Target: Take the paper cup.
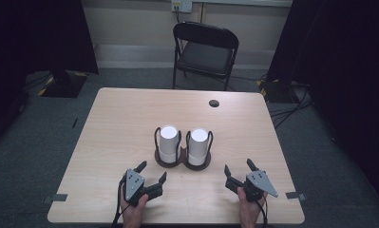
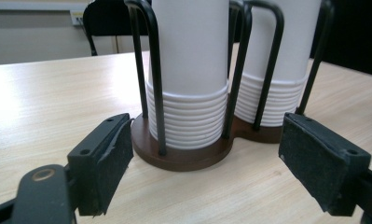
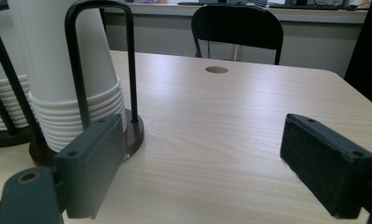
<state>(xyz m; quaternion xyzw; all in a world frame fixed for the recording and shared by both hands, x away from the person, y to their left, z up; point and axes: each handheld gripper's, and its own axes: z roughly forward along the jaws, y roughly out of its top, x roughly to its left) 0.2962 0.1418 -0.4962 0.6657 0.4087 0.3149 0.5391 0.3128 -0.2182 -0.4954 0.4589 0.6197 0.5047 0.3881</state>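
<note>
Two stacks of white paper cups stand upside down in a brown double holder [image 1: 182,163] with black wire loops, at the table's middle. The left stack [image 1: 169,142] and the right stack [image 1: 198,145] sit side by side. My left gripper [image 1: 152,173] is open near the front edge, just left of and below the holder. In the left gripper view the left stack [image 2: 190,70] rises close ahead between the spread jaws of the left gripper [image 2: 221,163]. My right gripper [image 1: 239,170] is open to the holder's right; in its own view the right gripper [image 3: 207,172] has the right stack [image 3: 62,79] at left.
A black folding chair [image 1: 205,50] stands beyond the far edge of the light wooden table [image 1: 130,114]. A round cable hole [image 1: 214,103] sits near the far right of the tabletop. Dark curtains flank the room, and cables lie on the floor at right.
</note>
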